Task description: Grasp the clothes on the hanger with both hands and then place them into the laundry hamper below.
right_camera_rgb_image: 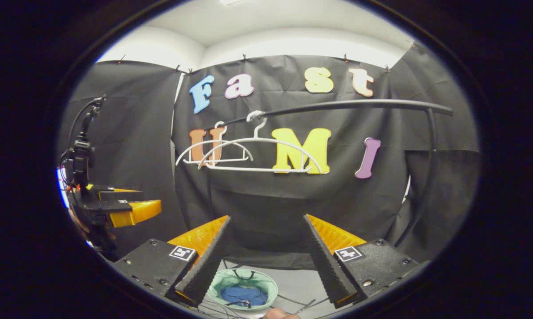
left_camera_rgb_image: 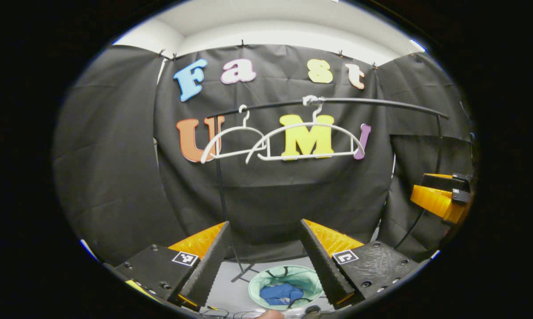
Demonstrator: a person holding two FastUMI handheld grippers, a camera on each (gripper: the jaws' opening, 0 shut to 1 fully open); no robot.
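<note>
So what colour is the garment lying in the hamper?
Blue garment inside the pale green hamper; clearest in the left gripper view.

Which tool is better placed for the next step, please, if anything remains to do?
Left, marginally: both hangers hang bare and the clothes lie in the hamper, centred between the fingers of the open left tool. The right tool, also open, points slightly past it.

Two bare white hangers (left_camera_rgb_image: 288,141) hang on the rail (left_camera_rgb_image: 337,103); well below it, blue clothes (left_camera_rgb_image: 280,293) lie inside the hamper (left_camera_rgb_image: 310,278).
</note>
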